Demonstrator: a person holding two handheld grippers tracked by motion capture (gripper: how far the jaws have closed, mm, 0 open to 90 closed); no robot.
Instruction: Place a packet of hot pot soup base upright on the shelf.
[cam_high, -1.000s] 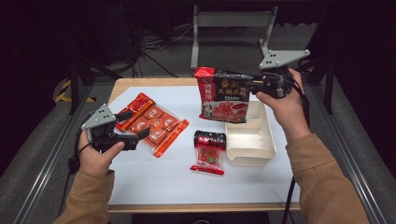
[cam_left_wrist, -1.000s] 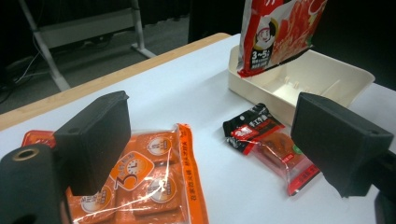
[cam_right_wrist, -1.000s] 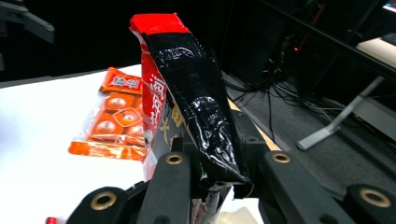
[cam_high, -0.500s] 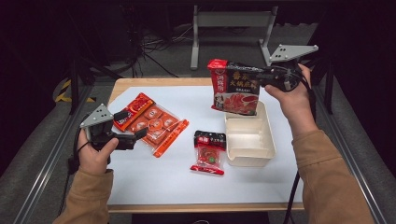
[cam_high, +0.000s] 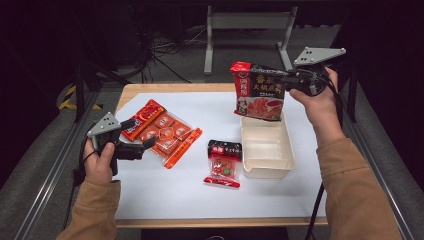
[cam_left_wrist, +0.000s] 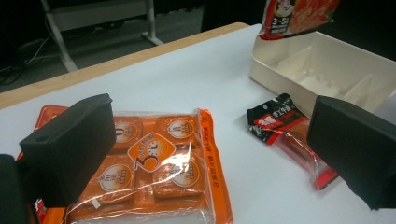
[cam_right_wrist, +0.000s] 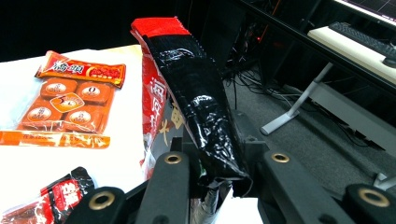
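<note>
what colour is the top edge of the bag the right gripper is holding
Red, above a black panel on the bag held in the right gripper; it shows best in the right gripper view.

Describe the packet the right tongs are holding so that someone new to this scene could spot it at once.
Start at the cream divided tray on the white table's right side. Hanging above its far end, clamped in the right tongs, is the black-and-red packet. Unlike the orange cube pack and small pouch, it is off the table and larger.
</note>
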